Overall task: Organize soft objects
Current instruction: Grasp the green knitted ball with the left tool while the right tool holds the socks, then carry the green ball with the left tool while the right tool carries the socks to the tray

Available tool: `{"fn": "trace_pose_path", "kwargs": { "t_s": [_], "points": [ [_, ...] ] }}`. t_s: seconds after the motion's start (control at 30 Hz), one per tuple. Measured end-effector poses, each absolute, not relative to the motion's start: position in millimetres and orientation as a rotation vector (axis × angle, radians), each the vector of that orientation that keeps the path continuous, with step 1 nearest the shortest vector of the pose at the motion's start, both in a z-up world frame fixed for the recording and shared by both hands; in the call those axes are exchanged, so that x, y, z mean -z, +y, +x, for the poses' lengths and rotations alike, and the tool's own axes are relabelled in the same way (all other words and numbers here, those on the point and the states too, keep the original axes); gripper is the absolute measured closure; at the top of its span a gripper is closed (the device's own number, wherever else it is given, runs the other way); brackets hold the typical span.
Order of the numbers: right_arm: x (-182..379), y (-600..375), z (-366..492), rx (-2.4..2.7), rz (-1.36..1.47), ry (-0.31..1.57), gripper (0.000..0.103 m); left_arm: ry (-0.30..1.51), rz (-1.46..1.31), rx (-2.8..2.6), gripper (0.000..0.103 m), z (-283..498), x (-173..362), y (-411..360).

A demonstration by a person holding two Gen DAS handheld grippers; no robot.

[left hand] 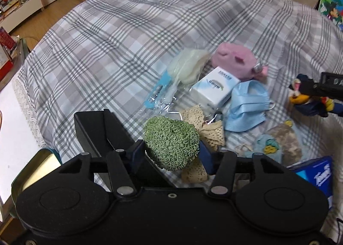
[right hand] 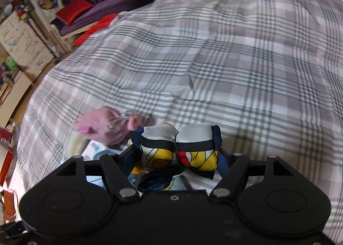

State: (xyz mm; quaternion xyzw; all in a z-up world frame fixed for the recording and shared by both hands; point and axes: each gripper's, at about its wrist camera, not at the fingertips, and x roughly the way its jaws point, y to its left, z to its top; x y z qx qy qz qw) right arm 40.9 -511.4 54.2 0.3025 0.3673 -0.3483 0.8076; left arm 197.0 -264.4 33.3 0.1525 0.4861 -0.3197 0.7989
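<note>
We clamp the green looped scrubber (left hand: 171,144) in our left gripper (left hand: 172,152) (its pads pressing both sides), while our right gripper (right hand: 176,155) pinches the colourful bow (right hand: 178,148).

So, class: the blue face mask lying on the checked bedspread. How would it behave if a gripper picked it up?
The blue face mask lies crumpled and folded, so it would probably hang floppy. It looks thin, so likely light. Its ear loop might snag the white box beside it.
</note>
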Motion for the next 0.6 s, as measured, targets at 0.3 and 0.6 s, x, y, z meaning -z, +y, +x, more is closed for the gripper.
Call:
{"fn": "trace_pose_path", "kwargs": {
  "t_s": [0.3,0.6],
  "points": [
    [-74.6,-469.8,53.6,0.577,0.544,0.773,0.031,1.113,0.256,0.667,0.050,197.8,-49.8,-232.0],
    [-78.9,-406.5,80.2,0.369,0.469,0.835,0.031,1.193,0.208,0.563,0.050,207.4,-45.0,-168.1]
  ]
}}
